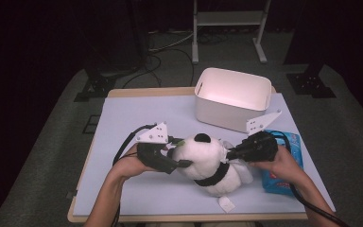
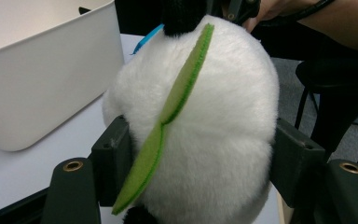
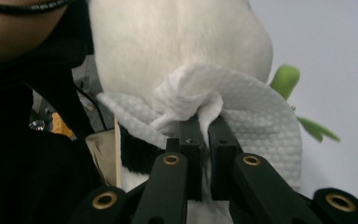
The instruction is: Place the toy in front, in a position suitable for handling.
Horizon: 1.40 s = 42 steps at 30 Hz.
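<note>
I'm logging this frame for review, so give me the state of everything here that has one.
Plush panda: upright on the table, head clamped.
Left gripper: shut on the panda's head.
Right gripper: shut on a bunched white wipe, held at the panda.
White bin: open-topped; nothing visible inside.
Blue wipes pack: lying flat by the right hand.

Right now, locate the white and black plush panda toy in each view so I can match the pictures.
High view: white and black plush panda toy lies low centre, between both grippers.
Left gripper view: it bulges between the jaws, centre.
Right gripper view: its white fur is top centre.
Shared landmark: its green felt leaf.
</note>
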Each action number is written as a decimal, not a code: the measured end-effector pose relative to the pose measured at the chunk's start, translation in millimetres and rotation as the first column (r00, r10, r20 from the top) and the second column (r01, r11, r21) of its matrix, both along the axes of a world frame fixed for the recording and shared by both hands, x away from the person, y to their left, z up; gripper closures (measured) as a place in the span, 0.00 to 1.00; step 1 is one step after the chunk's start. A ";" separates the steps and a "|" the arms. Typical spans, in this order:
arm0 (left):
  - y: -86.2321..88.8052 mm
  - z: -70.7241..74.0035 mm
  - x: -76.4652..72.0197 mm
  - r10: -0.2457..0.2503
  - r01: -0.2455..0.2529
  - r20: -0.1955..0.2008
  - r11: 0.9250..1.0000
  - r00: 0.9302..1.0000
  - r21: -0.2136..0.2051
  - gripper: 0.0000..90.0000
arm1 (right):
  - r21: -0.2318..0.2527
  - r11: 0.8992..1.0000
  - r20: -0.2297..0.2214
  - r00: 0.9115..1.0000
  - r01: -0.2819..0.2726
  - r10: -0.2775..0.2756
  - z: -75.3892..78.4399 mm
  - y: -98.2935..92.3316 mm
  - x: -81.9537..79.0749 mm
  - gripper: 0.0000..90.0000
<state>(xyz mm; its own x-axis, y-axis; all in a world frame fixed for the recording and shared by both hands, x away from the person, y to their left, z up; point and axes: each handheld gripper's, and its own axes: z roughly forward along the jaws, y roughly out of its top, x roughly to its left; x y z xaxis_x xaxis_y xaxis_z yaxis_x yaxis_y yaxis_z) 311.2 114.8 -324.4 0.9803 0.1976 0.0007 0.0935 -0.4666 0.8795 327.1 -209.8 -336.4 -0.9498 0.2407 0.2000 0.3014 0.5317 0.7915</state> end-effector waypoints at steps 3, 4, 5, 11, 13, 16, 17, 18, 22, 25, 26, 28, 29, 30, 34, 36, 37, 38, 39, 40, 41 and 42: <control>-2.4 -2.6 0.4 -0.006 0.006 -0.009 1.000 1.000 0.006 0.30 | -0.018 1.000 -0.021 1.000 -0.006 0.006 -8.2 -1.1 -1.1 0.96; -2.8 -3.0 0.7 -0.005 0.005 -0.014 1.000 1.000 0.000 0.29 | -0.022 1.000 -0.020 1.000 -0.007 0.007 -9.6 -1.7 -1.5 0.96; -2.9 -3.3 1.0 -0.001 0.001 -0.019 1.000 1.000 -0.005 0.27 | -0.020 1.000 -0.025 1.000 -0.005 0.005 -10.4 -2.7 -2.2 0.96; -1.8 -7.1 3.3 0.002 -0.004 -0.046 0.999 0.999 -0.046 0.20 | -0.027 1.000 -0.029 1.000 -0.004 0.003 -14.3 -7.9 -3.8 0.96; -0.5 -10.1 4.6 0.009 -0.013 -0.063 0.998 0.998 -0.059 0.18 | -0.028 1.000 -0.031 1.000 -0.003 0.002 -15.5 -9.6 -4.5 0.96; 0.5 -15.5 6.1 0.020 -0.024 -0.082 0.998 0.996 -0.054 0.15 | -0.035 0.999 -0.034 0.999 0.003 -0.004 -17.4 -13.7 -5.5 0.96; 0.8 -17.4 7.1 0.025 -0.029 -0.090 0.998 0.996 -0.046 0.13 | -0.040 0.999 -0.033 0.999 0.007 -0.008 -17.9 -15.5 -5.6 0.96; 1.0 -19.4 8.2 0.023 -0.028 -0.098 0.999 0.995 -0.046 0.13 | -0.044 0.999 -0.031 0.999 0.012 -0.013 -18.3 -17.5 -5.7 0.96; -5.0 -29.5 10.8 0.006 -0.012 -0.131 0.999 0.991 -0.044 0.13 | -0.045 0.999 -0.035 0.999 0.027 -0.029 -20.6 -24.6 -6.9 0.96; -11.0 -35.5 11.5 -0.021 0.012 -0.147 0.998 0.989 -0.063 0.13 | -0.024 0.999 -0.045 0.998 0.036 -0.037 -23.4 -28.0 -7.0 0.96; -12.3 -36.8 11.3 -0.033 0.022 -0.148 0.997 0.988 -0.071 0.17 | -0.015 0.999 -0.046 0.998 0.038 -0.039 -24.1 -28.8 -7.0 0.96; -13.3 -36.8 11.8 -0.027 0.013 -0.147 0.996 0.989 -0.092 0.23 | 0.000 0.999 -0.047 0.998 0.041 -0.041 -25.2 -30.1 -7.0 0.96; -13.3 -36.0 11.9 -0.026 0.013 -0.146 0.995 0.989 -0.095 0.25 | 0.012 0.999 -0.049 0.998 0.045 -0.044 -25.7 -31.2 -6.6 0.96; -13.3 -34.8 11.7 -0.026 0.012 -0.136 0.995 0.990 -0.098 0.27 | 0.027 0.998 -0.054 0.997 0.049 -0.048 -25.9 -32.7 -5.5 0.96; -10.7 -25.2 12.8 -0.010 -0.002 -0.099 0.994 0.995 -0.112 0.33 | 0.068 0.996 -0.058 0.996 0.065 -0.061 -23.8 -33.7 -1.2 0.96; -7.7 -17.6 12.8 -0.007 -0.002 -0.078 0.993 0.997 -0.121 0.34 | 0.068 0.995 -0.053 0.997 0.067 -0.063 -22.5 -30.7 1.2 0.96; -6.0 -13.8 12.8 -0.005 -0.004 -0.069 0.993 0.998 -0.121 0.35 | 0.066 0.996 -0.053 0.997 0.063 -0.060 -22.1 -28.4 2.4 0.96; -4.4 -10.4 12.8 -0.001 -0.006 -0.061 0.993 0.998 -0.117 0.35 | 0.067 0.996 -0.055 0.997 0.060 -0.057 -21.8 -26.0 3.8 0.96; -2.7 -7.9 12.5 0.004 -0.010 -0.053 0.994 0.999 -0.110 0.35 | 0.065 0.996 -0.052 0.997 0.057 -0.053 -20.8 -23.9 5.1 0.96; -0.8 -6.4 12.6 0.007 -0.012 -0.049 0.994 0.999 -0.105 0.35 | 0.070 0.996 -0.049 0.997 0.056 -0.052 -19.5 -22.0 6.2 0.96; 1.1 -5.6 13.0 0.010 -0.015 -0.051 0.995 0.999 -0.103 0.35 | 0.074 0.996 -0.048 0.998 0.053 -0.050 -18.3 -20.6 7.4 0.96; 2.5 -5.7 13.1 0.015 -0.021 -0.055 0.994 0.998 -0.106 0.35 | 0.076 0.996 -0.046 0.998 0.052 -0.049 -17.0 -19.4 8.3 0.96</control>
